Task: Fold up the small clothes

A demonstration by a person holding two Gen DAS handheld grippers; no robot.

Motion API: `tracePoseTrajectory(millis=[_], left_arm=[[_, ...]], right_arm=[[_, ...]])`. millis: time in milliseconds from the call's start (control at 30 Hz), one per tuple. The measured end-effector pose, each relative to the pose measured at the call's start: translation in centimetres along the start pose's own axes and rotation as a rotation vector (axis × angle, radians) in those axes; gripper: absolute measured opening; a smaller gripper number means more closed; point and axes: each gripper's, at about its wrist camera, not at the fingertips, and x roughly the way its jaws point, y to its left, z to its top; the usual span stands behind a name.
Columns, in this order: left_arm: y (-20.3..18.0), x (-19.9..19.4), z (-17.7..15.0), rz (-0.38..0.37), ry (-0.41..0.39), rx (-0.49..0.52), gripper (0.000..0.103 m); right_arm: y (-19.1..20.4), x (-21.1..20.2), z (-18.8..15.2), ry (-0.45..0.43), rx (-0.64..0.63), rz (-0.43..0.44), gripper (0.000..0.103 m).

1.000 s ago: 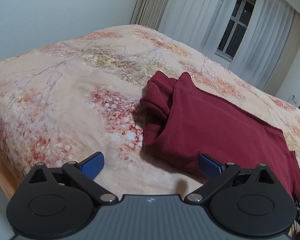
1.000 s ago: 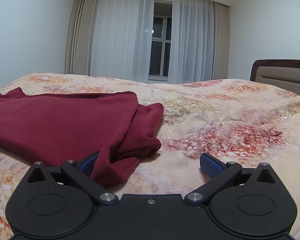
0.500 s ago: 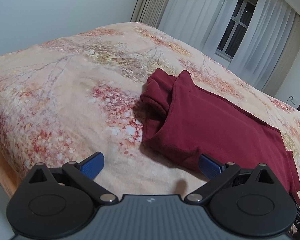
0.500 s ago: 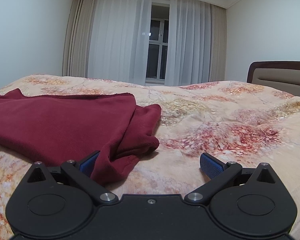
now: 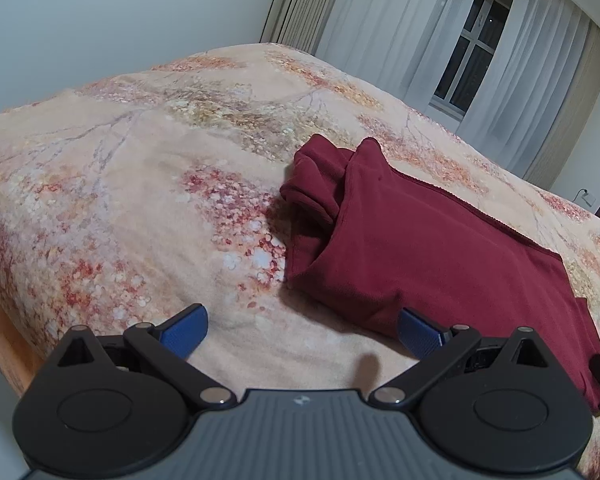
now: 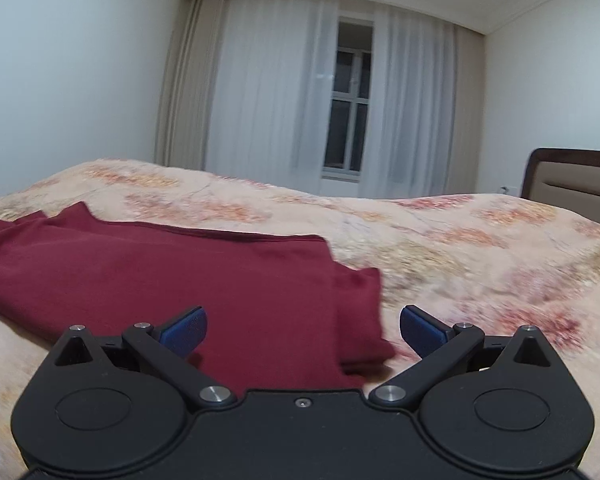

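I'm in a home bedroom — a bed under a floral bedspread (image 5: 148, 184), its padded headboard (image 6: 575, 188) at one end, sheer curtains (image 6: 276, 96) and a window (image 6: 349, 108) beyond the bed.

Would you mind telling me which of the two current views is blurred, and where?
Right wrist view: the bedspread and the edge of the red garment smear sideways with motion blur. Left wrist view: the garment is sharp, casting a soft shadow; fisheye bends the window.
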Motion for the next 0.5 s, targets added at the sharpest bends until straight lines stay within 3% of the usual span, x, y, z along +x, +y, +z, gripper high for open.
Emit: tracePoseTrajectory(millis=[233,500], left_arm=[[0.0,0.1,0.0,-0.003,0.0,0.001,0.103],[0.1,0.2,-0.1,-0.005,0.002,0.012,0.103]], right_arm=[[4.3,2.6,2.6,0.044,0.002,0.113,0.103],[9.7,6.8,5.4,0.108,-0.103,0.132,0.102]])
